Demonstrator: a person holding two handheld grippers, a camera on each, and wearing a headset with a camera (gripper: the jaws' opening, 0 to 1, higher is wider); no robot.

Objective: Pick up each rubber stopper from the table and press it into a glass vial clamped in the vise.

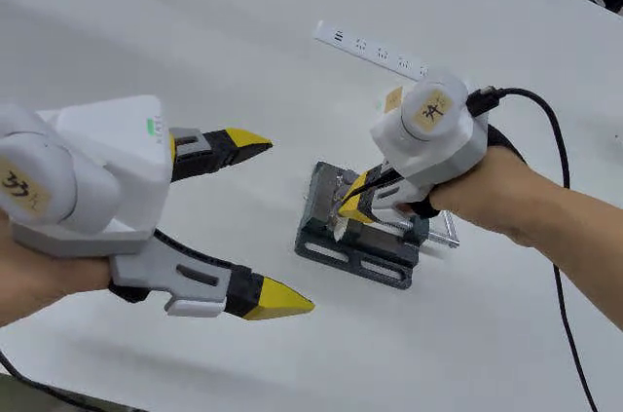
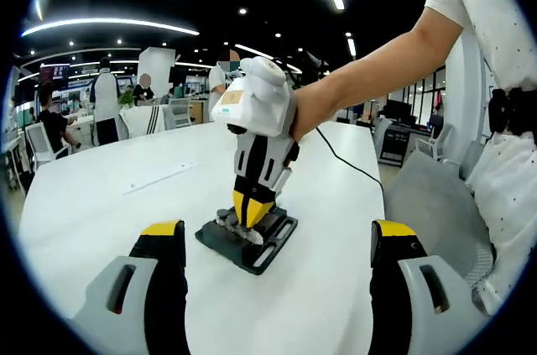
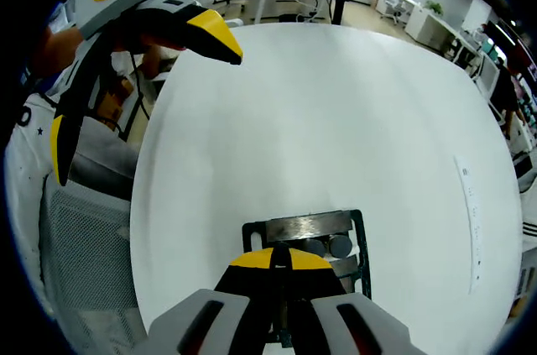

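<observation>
R gripper [image 3: 277, 261]: jaws drawn narrow, yellow tips meeting. Whether anything is pinched between them cannot be told, as the tips hide it. The tips are pointed down onto the vise [image 3: 295, 225]; touching or just above is not resolved.

Directly ahead of the tips, slightly to their right in the right gripper view, two grey round tops [image 3: 315, 247] are set side by side between the vise jaws. They are judged to be stoppers seated on vials, though no glass is made out. They look dull, flat and dark grey. Vial axes are taken as upright, so any press would prob. have to be made straight down, approx. along the gripper's own line.

In the head view the R gripper [image 1: 356, 206] is held directly over the vise [image 1: 355, 254], so R is much the nearer side. L gripper [image 1: 261, 221] is held w/ jaws spread wide, nothing between them, well apart from the vise. In the left gripper view the vise [image 2: 250, 251] lies ahead, framed between the L tips.

Beyond the vise, away from both grippers, a power strip [image 1: 370, 50] is laid on the white worktop [image 1: 195, 32].
</observation>
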